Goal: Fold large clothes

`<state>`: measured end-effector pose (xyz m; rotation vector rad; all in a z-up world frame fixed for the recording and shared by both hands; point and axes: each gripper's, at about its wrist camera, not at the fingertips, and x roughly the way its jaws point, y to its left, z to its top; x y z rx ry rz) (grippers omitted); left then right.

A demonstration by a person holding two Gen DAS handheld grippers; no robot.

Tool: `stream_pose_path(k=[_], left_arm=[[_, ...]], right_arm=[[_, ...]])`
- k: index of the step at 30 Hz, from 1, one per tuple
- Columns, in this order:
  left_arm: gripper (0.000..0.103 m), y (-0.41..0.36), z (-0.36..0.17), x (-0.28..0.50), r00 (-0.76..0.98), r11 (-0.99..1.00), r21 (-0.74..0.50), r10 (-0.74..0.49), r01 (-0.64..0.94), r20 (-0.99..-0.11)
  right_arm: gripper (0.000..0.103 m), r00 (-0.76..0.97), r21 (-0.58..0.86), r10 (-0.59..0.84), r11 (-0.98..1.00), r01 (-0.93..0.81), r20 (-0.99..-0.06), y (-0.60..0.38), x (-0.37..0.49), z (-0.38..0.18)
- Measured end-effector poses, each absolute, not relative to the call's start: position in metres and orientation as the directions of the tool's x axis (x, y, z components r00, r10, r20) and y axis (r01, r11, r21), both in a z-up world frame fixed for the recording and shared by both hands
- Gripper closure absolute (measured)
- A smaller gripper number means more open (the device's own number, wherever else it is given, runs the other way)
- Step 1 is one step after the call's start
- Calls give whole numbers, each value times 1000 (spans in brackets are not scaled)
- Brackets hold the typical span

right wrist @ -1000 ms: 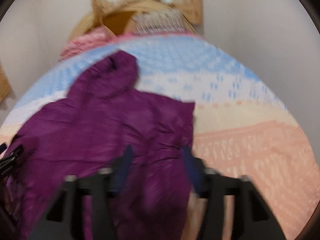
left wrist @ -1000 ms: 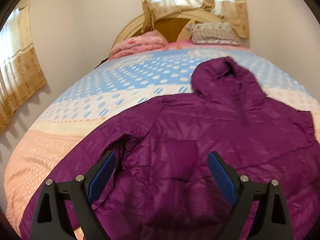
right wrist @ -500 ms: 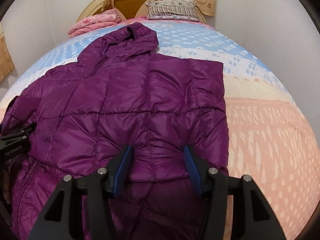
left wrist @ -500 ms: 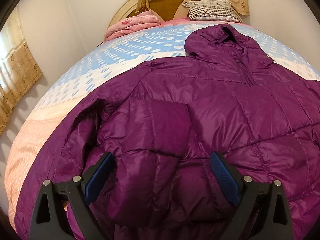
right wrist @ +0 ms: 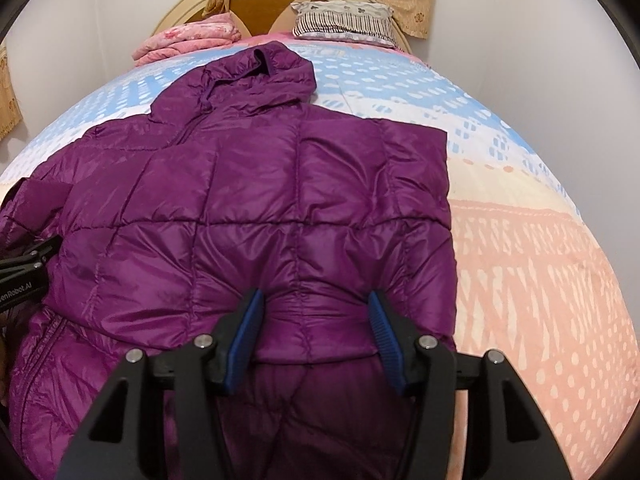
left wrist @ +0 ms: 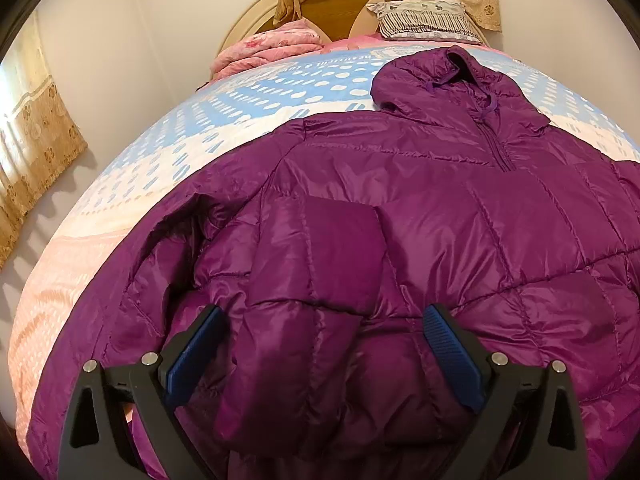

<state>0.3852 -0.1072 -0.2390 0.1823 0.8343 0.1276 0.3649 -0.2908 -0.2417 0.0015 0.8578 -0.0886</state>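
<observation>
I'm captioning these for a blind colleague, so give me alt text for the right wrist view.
A shiny purple quilted hooded jacket lies spread on a bed with a blue, white and peach dotted cover, its right side folded in to a straight edge. The right hand-held gripper straddles a puffy fold near the hem. A folded pink blanket and striped pillow sit by the headboard.

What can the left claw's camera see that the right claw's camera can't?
Only the left view shows the jacket's sleeve folded across the front, the curtain on the side wall, and the left claw's own pads set wide apart. Only the right view shows the jacket's straight folded edge with the pink part of the sheet beside it, the right claw with the hem fold between its pads, and the left claw's black frame at the picture's edge. Both show the purple jacket, its hood, the striped pillow and the pink blanket.
</observation>
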Motion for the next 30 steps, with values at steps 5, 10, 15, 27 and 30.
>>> stream_pose_path(k=[5,10,15,27,30], left_arm=[[3,-107,-240,385,665,978,205,180,-41,-725],[3,-107,-240,385,665,978,205,180,-41,-725],[3,-95,-232,384,640,988,153,135,-28,-757],[3,64,-176,236,707,958,160,285,-239,-647],[3,119,-187,202,652,916,160,376,-367,-658]], right_arm=[[45,651,-42,-83,996,79,-754,-290,366,-242],[45,650,-48,-87,996,78,-755,-290,366,-242],[42,644,-26,-68,997,74,-762,-293,366,-240],[9,719,-29,18,998,-53,-694,-271,256,-198],[9,723,-18,58,995,-97,-688,-258,232,-195]])
